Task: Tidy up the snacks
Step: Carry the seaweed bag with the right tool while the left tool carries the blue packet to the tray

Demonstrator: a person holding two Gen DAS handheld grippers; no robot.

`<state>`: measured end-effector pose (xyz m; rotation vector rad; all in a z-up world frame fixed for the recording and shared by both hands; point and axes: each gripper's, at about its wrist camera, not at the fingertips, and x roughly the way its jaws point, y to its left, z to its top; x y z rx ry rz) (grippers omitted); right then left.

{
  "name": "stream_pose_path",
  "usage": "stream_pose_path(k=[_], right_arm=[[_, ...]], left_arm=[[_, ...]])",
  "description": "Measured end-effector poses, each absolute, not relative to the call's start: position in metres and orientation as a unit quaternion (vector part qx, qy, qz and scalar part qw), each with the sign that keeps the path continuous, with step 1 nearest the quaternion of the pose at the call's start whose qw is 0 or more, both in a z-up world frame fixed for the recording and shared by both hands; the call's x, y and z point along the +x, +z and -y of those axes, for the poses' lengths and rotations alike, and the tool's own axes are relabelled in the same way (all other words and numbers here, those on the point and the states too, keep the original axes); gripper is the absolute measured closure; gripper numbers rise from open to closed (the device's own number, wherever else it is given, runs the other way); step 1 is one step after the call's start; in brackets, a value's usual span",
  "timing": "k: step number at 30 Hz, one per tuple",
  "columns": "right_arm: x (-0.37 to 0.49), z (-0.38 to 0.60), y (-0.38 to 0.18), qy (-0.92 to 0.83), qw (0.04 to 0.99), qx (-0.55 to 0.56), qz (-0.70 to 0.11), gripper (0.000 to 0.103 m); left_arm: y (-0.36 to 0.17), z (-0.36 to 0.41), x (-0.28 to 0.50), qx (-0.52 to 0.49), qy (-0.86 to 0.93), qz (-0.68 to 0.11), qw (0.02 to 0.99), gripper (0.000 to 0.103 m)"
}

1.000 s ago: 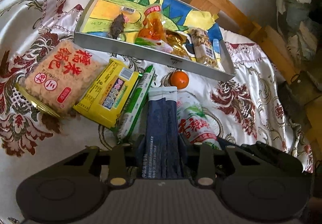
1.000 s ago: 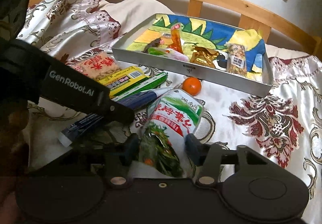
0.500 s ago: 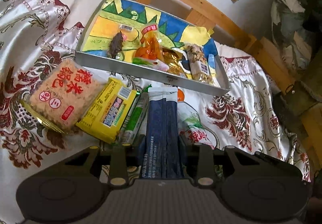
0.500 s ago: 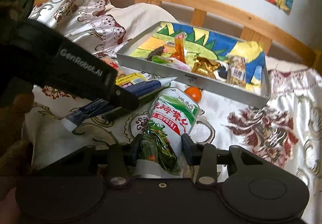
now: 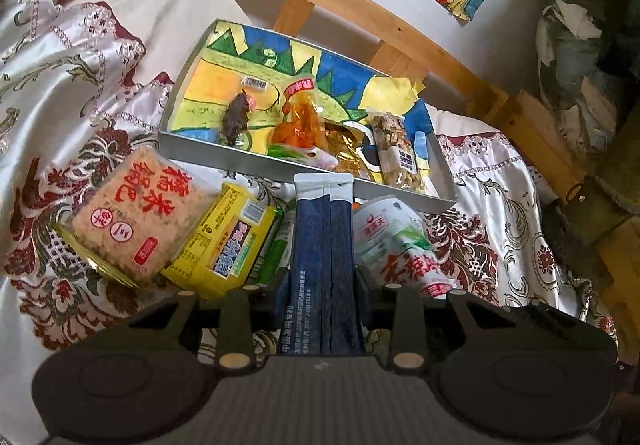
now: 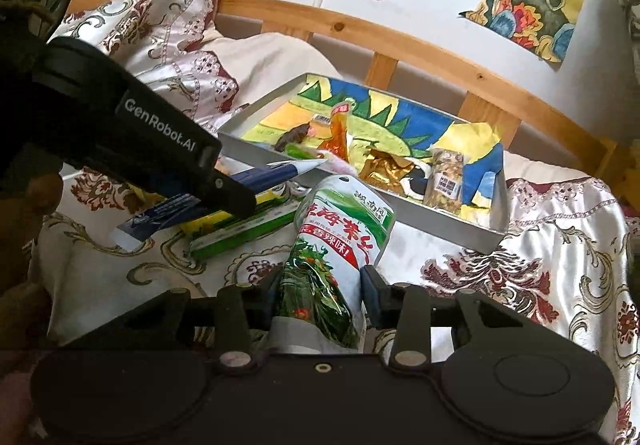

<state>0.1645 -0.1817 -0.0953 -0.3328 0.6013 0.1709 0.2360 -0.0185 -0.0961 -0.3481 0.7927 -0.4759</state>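
My left gripper [image 5: 322, 281] is shut on a dark blue sachet pack [image 5: 323, 245] and holds it above the bed, its tip near the front wall of the grey tray [image 5: 240, 161]. In the right wrist view the left gripper [image 6: 236, 201] and the blue pack [image 6: 276, 175] show at left. My right gripper [image 6: 320, 287] is shut on a green and white seaweed pouch [image 6: 336, 241], which is lifted in front of the tray [image 6: 440, 217]. The tray holds several small snacks on a painted lining.
On the patterned bedspread lie a rice cracker pack [image 5: 140, 213], a yellow packet [image 5: 228, 241] and a green stick pack [image 6: 240, 231]. A wooden headboard rail [image 5: 360, 25] runs behind the tray. Pillows [image 5: 100, 45] lie at left.
Both grippers have risen and moved toward the tray with their packs. The orange ball seen earlier in front of the tray is now hidden.
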Motion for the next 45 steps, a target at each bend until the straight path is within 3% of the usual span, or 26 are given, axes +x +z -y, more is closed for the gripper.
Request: stream_pose_path(k=[31, 45], right_arm=[[0.186, 0.202, -0.056, 0.073, 0.962, -0.171, -0.2, 0.061], [0.296, 0.231, -0.047, 0.072, 0.98, -0.105, -0.151, 0.06]], left_arm=[[-0.044, 0.035, 0.233, -0.143, -0.149, -0.307, 0.929, 0.066], [-0.033, 0.045, 0.317, -0.18, -0.096, -0.287, 0.936, 0.065]])
